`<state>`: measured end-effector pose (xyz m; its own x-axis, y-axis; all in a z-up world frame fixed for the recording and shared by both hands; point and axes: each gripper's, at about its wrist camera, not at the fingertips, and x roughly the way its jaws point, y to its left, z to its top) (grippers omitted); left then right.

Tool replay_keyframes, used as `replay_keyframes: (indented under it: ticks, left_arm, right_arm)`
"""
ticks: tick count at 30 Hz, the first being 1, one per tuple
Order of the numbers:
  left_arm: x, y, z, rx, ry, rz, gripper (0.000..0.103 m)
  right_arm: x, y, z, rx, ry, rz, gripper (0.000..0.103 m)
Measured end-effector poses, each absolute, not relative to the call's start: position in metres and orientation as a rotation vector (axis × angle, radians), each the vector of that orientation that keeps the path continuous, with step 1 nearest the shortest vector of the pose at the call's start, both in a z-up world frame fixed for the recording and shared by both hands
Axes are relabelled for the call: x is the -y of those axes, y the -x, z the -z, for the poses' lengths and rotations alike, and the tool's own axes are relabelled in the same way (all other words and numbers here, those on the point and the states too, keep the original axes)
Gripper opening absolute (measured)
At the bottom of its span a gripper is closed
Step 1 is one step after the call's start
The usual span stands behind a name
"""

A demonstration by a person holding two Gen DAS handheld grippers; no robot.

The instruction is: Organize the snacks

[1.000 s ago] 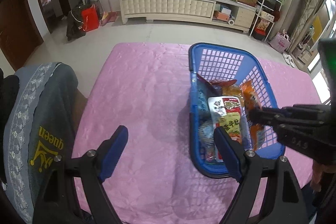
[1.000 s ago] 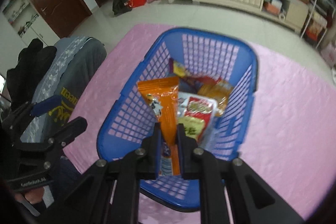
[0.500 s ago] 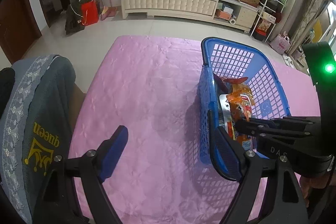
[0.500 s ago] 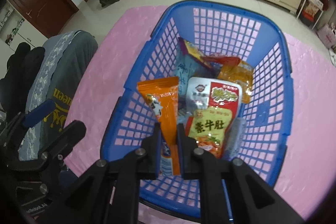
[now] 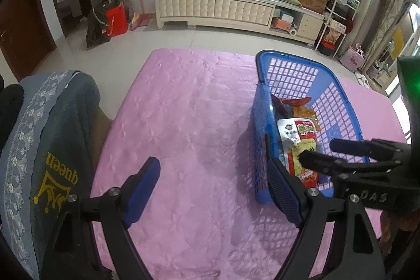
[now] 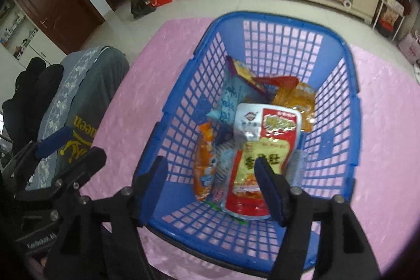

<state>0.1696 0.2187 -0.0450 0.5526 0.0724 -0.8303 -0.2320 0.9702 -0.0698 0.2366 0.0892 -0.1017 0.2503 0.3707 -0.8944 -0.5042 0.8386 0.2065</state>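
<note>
A blue plastic basket [image 6: 351, 106] stands on the pink table cover [image 5: 183, 122] and holds several snack packets. An orange packet [image 6: 206, 167] lies against its left wall, beside a large red, white and yellow packet [image 6: 262, 148]. My right gripper [image 6: 212, 184] is open and empty just above the basket's near rim. It also shows in the left wrist view [image 5: 323, 151]. My left gripper [image 5: 212, 188] is open and empty over the cover, left of the basket [image 5: 260, 122].
A chair back draped in grey cloth [image 5: 44, 148] stands at the table's left edge. Beyond the table lie a tiled floor, a long white cabinet [image 5: 223, 9] and a cluttered shelf rack [image 5: 338, 17] at the right.
My right gripper opened and let go of the orange packet, which now lies in the basket. The left gripper stayed open and shifted little.
</note>
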Motion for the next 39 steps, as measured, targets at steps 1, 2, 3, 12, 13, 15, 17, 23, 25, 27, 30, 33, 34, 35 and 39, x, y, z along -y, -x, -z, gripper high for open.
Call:
replay_keyframes:
  ticks: [1,2,3,12,13,15,17,23,25,27,30,33,34,35,39]
  left_arm:
    - [-0.215,-0.167,0.044,-0.962,0.169,-0.176,0.082]
    - [-0.211,-0.164,0.043,-0.954,0.161,-0.172,0.082]
    - [-0.206,-0.16,0.042,-0.942,0.152,-0.166,0.082]
    - [-0.152,-0.124,0.032,-0.796,0.118,-0.136,0.082]
    - [-0.145,-0.12,0.031,-0.786,0.118,-0.123,0.082]
    - [-0.132,-0.114,0.027,-0.761,0.119,-0.111,0.082]
    - [-0.121,-0.108,0.02,-0.73,0.107,-0.121,0.082]
    - [-0.084,-0.076,-0.009,-0.587,0.08,-0.129,0.082]
    - [-0.069,-0.061,-0.019,-0.501,0.029,-0.151,0.082]
    - [-0.056,-0.051,-0.028,-0.463,-0.007,-0.142,0.082]
    - [-0.045,-0.039,-0.034,-0.443,-0.024,-0.114,0.082]
    - [-0.039,-0.025,-0.039,-0.424,-0.015,-0.106,0.086]
    - [-0.038,-0.021,-0.039,-0.419,-0.006,-0.104,0.088]
    - [-0.038,-0.016,-0.041,-0.415,0.011,-0.099,0.097]
    - [-0.035,-0.004,-0.044,-0.394,0.022,-0.055,0.103]
  right_arm:
    - [-0.082,-0.234,0.098,-1.16,0.122,-0.599,0.073]
    - [-0.077,-0.231,0.096,-1.145,0.119,-0.595,0.073]
    - [-0.073,-0.228,0.094,-1.124,0.125,-0.585,0.073]
    - [-0.006,-0.179,0.066,-0.851,0.133,-0.492,0.076]
    - [0.004,-0.173,0.065,-0.833,0.118,-0.485,0.076]
    - [0.025,-0.163,0.063,-0.806,0.094,-0.45,0.077]
    - [0.037,-0.152,0.058,-0.764,0.119,-0.392,0.077]
    - [0.076,-0.115,0.033,-0.639,0.116,-0.338,0.077]
    - [0.085,-0.107,0.025,-0.617,0.105,-0.342,0.077]
    - [0.092,-0.099,0.018,-0.585,0.084,-0.346,0.078]
    - [0.104,-0.078,0.003,-0.505,0.072,-0.341,0.088]
    - [0.109,-0.059,-0.009,-0.441,0.059,-0.371,0.102]
    - [0.11,-0.054,-0.012,-0.432,0.058,-0.372,0.103]
    - [0.11,-0.049,-0.015,-0.417,0.06,-0.371,0.103]
    - [0.115,-0.031,-0.02,-0.372,0.057,-0.345,0.103]
